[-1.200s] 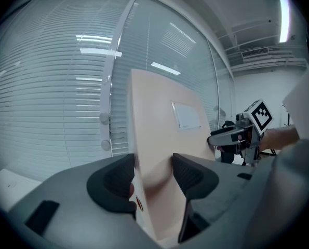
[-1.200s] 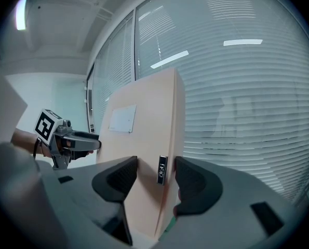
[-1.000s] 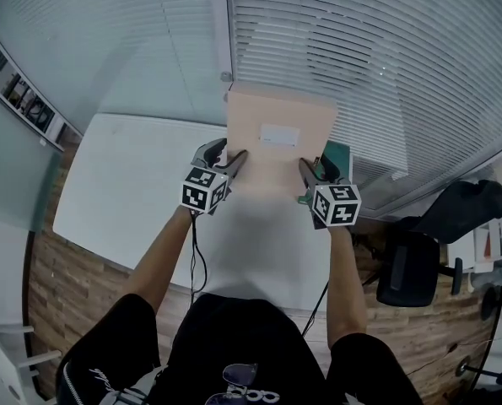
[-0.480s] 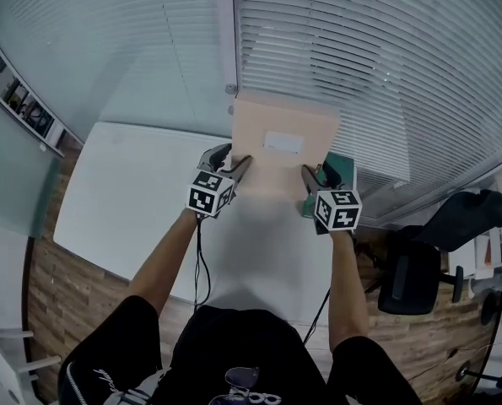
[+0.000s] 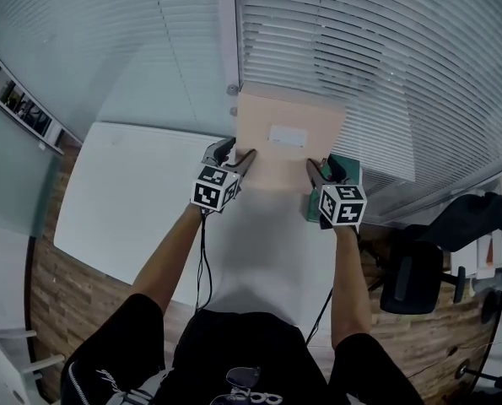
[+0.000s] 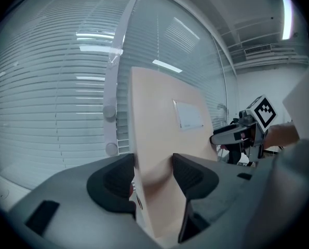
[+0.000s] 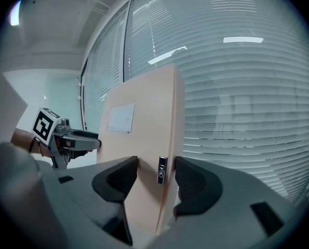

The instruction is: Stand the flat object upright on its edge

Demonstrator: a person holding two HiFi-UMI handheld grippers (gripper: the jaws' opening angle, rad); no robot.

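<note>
Fingers, head view: both pairs pinch the flat box [image 5: 288, 133] by its side edges. The left gripper [image 5: 234, 154] is at mid-frame and the right gripper [image 5: 325, 169] is to its right.
Box, head view: it stands upright above the table [image 5: 132, 192], at the table's far edge.
Change, head view: box and grippers have drifted slightly right in frame with the grip unaltered. We judge it is being steadied on edge.
Left gripper view: the pads [image 6: 118, 178] clamp the box edge at lower centre. We cannot read the white label [image 6: 188, 114].
Right gripper view: a black tag [image 7: 162, 170] sits on the clamped edge. It possibly reads "Dell", but we are unsure.

pale peach flat box [image 5: 291, 157], upright
</note>
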